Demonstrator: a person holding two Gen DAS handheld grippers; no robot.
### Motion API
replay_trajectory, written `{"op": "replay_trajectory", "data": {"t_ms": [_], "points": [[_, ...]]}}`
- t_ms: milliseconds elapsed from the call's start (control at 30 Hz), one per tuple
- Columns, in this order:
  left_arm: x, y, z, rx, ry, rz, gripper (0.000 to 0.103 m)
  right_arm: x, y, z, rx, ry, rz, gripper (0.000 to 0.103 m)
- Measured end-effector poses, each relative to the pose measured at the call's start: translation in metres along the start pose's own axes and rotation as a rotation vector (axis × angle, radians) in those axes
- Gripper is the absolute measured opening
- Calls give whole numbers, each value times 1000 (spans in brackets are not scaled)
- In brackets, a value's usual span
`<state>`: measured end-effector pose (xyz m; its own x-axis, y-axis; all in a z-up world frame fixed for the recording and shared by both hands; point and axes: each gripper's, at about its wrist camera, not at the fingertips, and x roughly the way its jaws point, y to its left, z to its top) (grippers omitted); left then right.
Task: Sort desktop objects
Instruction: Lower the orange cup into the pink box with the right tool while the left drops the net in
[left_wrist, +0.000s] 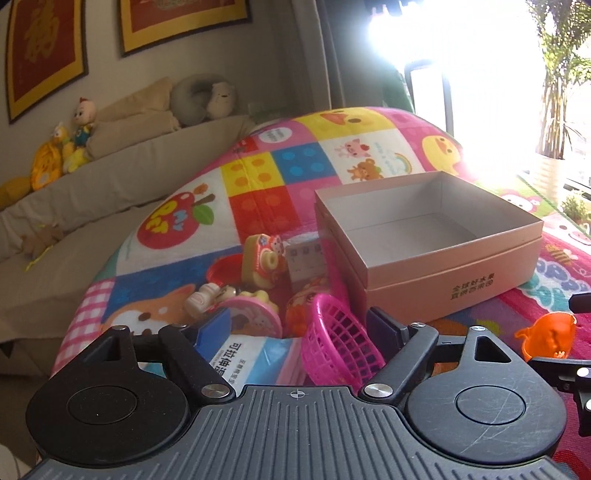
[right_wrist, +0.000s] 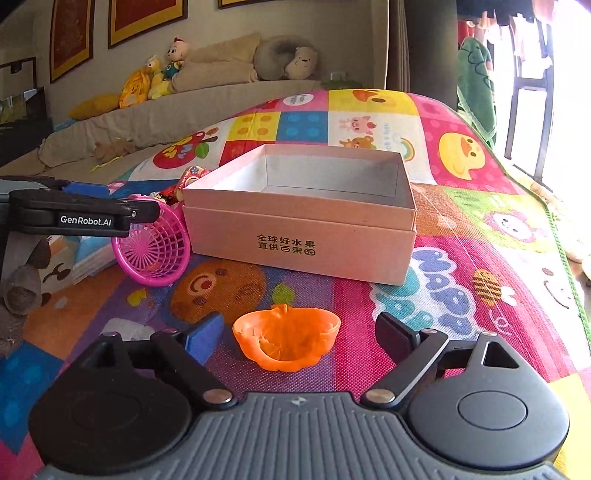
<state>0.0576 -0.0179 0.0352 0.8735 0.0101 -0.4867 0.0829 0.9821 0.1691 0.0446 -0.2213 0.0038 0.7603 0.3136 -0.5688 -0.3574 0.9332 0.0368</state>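
Straddling the orange pumpkin-shaped plastic cup (right_wrist: 286, 341), our released right gripper (right_wrist: 299, 332) risks squashing its thin wall by clamping.

- Beige wall (right_wrist: 229, 22) carrying red, gold-bordered framed pictures (left_wrist: 44, 55).
- Long beige fabric sofa (left_wrist: 74, 206) lined with plush toys (right_wrist: 155, 79).
- Tall window (left_wrist: 461, 74) blazing with white daylight, green palm (left_wrist: 561, 74) beside it.

A beige fabric sofa (right_wrist: 207, 107) stands behind the colourful cartoon-patterned play mat (right_wrist: 461, 206). Plush toys (right_wrist: 162, 74) and a grey neck pillow (right_wrist: 284, 59) rest along the sofa's back. Red-and-gold framed pictures (left_wrist: 44, 55) hang above the sofa.
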Motion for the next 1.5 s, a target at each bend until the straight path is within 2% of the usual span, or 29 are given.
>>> {"op": "replay_trajectory", "data": {"t_ms": [67, 133, 267, 400, 500, 567, 633, 733, 800, 867, 933, 1000, 1133, 1333, 1367, 1400, 1433, 1500], "points": [[-4, -3, -4, 10, 4, -20, 86, -1, 0, 0, 1, -3, 1, 92], [-7, -5, -7, 23, -3, 6, 86, -1, 0, 0, 2, -3, 2, 93], [-7, 7, -7, 54, -32, 145, 93, -2, -1, 1, 3, -6, 1, 96], [-1, 36, -7, 49, -16, 260, 96, -2, -1, 1, 4, -10, -1, 98], [3, 58, -13, 47, 19, 327, 96, -2, -1, 0, 5, -10, -3, 99], [0, 70, -16, 36, 19, 342, 97, -2, -1, 0, 5, -12, -4, 99], [-4, 78, -17, 26, 27, 335, 97, -2, -1, 0, 5, -13, -5, 100], [-16, 87, -16, -51, 45, 263, 97, -2, -1, 0, 5, -13, -6, 100], [-28, 85, -13, -116, 51, 165, 99, -2, -2, 0, 7, -15, -8, 100], [-38, 71, -10, -138, 38, 54, 101, -3, -2, 0, 9, -18, -10, 101], [-41, 50, -7, -116, 43, -41, 102, -3, -2, 0, 9, -18, -12, 101], [-33, 21, -6, -80, 69, -86, 102, -3, -2, 0, 11, -20, -16, 101], [-5, -12, -5, -39, 112, -37, 102, -6, -2, -2, 17, -38, -28, 101], [22, -25, -5, -10, 146, -22, 102, -9, -2, -2, 17, -57, -25, 103], [25, -24, -6, -18, 152, -19, 100, -9, -2, -2, 18, -57, -24, 103], [26, -22, -7, -23, 157, -21, 91, -9, -2, -2, 17, -57, -23, 103], [27, -22, -7, -24, 164, -21, 87, -9, -2, -2, 15, -56, -21, 103], [25, -20, -9, -23, 156, -23, 87, -7, 0, -1, 6, -46, -16, 103]]}}
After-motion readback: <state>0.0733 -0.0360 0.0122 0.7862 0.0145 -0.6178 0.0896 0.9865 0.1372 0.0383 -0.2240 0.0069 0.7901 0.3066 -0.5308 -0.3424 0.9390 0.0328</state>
